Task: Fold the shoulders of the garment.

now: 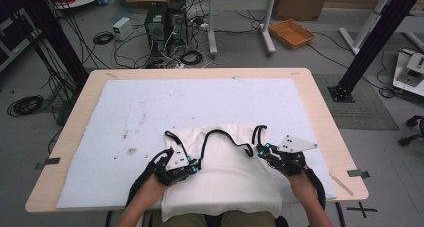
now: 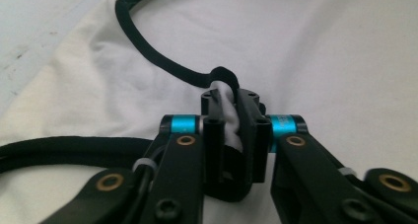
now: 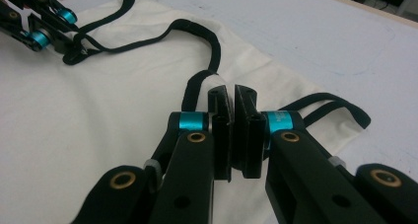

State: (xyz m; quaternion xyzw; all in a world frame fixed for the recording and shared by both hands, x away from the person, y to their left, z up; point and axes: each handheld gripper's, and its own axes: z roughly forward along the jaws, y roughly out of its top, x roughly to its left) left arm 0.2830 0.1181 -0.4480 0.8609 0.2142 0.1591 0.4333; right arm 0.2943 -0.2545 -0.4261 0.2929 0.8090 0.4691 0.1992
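White bag (image 1: 225, 179) with black straps (image 1: 225, 135) flat on bench mat (image 1: 125, 112), near my edge. My left gripper (image 2: 229, 103) fingers pinch its cloth; right gripper (image 3: 231, 98) fingers narrow, clamping the bag's edge.

A light wooden desk (image 1: 325, 132) stands on a grey floor (image 1: 240, 54), most of its top covered by a white sheet (image 1: 150, 112) with a few brownish stains. Behind it, two black computer towers (image 1: 165, 19) sit on the floor among tangled black and white cables (image 1: 125, 49). A second pale table (image 1: 240, 17) stands farther back, with a woven orange basket (image 1: 291, 33) beside its legs. Cardboard boxes (image 1: 300, 4) line the far edge. Black metal frame posts (image 1: 372, 42) rise at both sides.
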